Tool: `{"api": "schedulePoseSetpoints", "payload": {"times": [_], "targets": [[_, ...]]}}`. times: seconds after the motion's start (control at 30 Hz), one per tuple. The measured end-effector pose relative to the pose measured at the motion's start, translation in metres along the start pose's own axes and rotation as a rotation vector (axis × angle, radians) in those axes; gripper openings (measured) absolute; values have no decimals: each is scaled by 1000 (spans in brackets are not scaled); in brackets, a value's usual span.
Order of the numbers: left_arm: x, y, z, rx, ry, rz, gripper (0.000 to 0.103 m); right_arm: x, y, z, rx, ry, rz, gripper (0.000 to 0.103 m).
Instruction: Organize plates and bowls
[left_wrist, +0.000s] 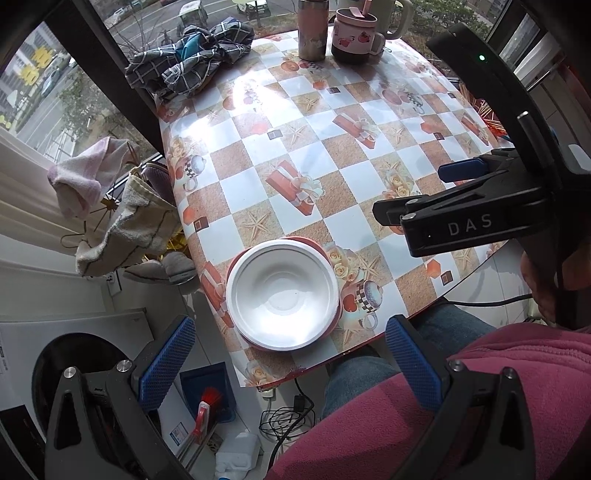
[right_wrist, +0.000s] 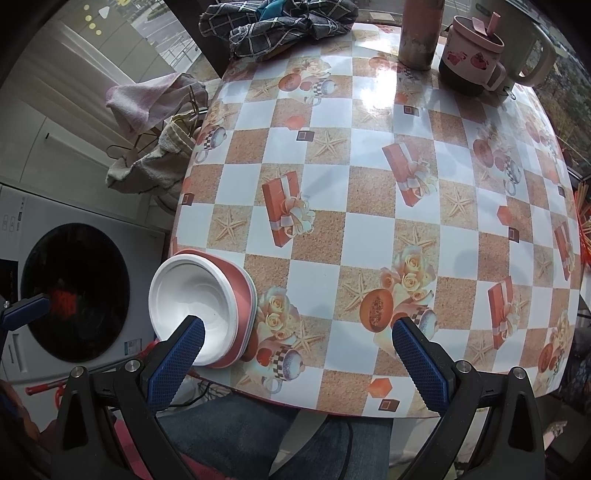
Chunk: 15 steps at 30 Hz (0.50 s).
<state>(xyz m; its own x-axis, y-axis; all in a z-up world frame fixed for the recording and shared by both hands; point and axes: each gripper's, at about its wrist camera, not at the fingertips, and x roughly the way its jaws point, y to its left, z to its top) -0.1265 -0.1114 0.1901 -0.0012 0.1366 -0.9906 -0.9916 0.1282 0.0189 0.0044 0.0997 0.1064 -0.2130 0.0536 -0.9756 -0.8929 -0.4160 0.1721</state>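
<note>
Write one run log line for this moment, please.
left gripper: open, empty | right gripper: open, empty | white round bowl: nested in pink bowl, near table edge

Nested bowls (left_wrist: 282, 293) on a plate (left_wrist: 328, 254) at the table's (left_wrist: 332, 155) near edge, toward the washing machine (right_wrist: 74, 291) side. Across the table from the bowls: crumpled cloth (left_wrist: 192, 55), tumbler (left_wrist: 313, 29), lidded mug (left_wrist: 354, 35), along the far edge.
</note>
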Motion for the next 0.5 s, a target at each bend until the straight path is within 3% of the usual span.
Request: {"api": "schedulePoseSetpoints", "payload": {"times": [0.5], "targets": [[2,2,-1,-14,13,-2,103,5,1,-1,6,16,5,102]]}}
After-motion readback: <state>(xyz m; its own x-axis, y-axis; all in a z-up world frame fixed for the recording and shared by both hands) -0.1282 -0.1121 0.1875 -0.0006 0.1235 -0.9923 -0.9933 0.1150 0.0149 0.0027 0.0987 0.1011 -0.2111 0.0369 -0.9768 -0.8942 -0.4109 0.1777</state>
